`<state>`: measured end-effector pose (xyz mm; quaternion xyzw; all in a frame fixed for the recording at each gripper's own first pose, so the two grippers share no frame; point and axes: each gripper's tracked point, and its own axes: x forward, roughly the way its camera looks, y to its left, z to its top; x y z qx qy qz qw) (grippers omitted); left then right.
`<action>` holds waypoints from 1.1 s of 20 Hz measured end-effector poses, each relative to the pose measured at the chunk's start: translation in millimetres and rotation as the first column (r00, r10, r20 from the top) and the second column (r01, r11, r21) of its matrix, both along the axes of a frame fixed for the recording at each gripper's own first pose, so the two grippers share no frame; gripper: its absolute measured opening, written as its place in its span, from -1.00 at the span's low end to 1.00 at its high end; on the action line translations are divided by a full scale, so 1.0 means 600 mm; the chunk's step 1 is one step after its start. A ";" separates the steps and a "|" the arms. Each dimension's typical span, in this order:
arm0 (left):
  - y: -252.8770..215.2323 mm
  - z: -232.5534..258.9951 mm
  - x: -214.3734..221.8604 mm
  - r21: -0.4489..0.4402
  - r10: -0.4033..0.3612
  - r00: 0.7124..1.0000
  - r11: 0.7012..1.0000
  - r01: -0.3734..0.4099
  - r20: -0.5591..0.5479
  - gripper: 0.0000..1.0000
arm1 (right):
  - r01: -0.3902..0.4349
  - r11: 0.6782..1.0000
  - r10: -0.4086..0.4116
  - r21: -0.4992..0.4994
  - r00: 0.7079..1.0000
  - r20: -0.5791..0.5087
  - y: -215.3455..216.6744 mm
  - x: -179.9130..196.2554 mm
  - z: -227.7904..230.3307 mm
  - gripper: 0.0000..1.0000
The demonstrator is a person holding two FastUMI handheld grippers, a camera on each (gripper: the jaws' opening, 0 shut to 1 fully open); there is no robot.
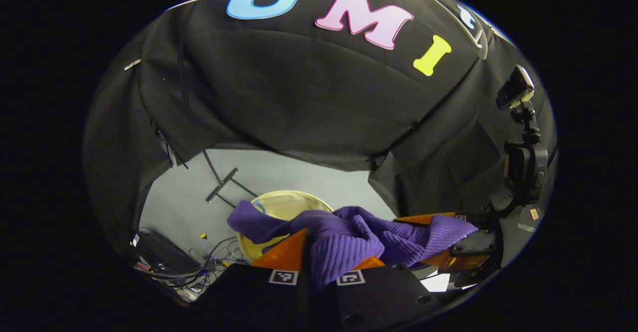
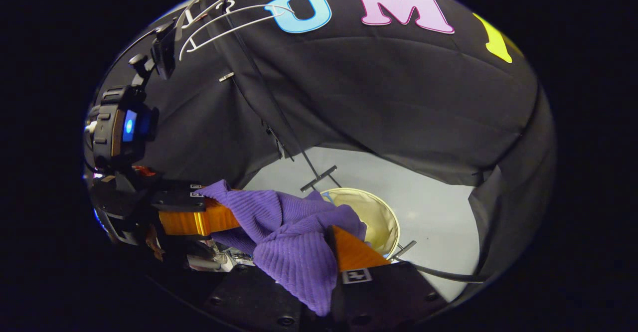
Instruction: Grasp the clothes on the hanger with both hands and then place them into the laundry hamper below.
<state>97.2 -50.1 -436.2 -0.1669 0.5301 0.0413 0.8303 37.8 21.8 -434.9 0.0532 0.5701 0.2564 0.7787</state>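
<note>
Clothes (image 1: 344, 237): purple ribbed knit, bunched, held up above the hamper.
Hamper (image 2: 379, 217): round, cream, open-topped, on the floor.

Pale grey floor (image 1: 309, 172) under the black cloth wall (image 1: 309, 97). Dark stand pole with a short crossbar foot (image 1: 222, 185) rests on the floor; the same foot (image 2: 319, 178) shows in the right gripper view. Tangle of cables (image 1: 209, 262) beside a dark box (image 1: 159, 252) at the floor's edge. A small camera on a mount (image 1: 516, 90) sits against the wall.
</note>
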 end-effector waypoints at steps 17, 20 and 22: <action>0.012 0.001 -0.001 0.034 0.005 0.999 0.999 -0.006 0.035 0.92 | -0.003 1.000 0.003 -0.002 1.000 0.031 -0.010 0.006 -0.001 0.97; 0.016 0.019 -0.001 0.042 -0.004 0.997 0.999 0.001 0.072 0.92 | 0.009 1.000 -0.009 0.000 0.998 0.055 -0.008 0.010 0.013 0.97; 0.020 0.038 -0.002 0.053 -0.011 0.995 0.999 0.006 0.104 0.91 | 0.023 1.000 -0.024 0.004 0.997 0.078 -0.004 0.012 0.030 0.97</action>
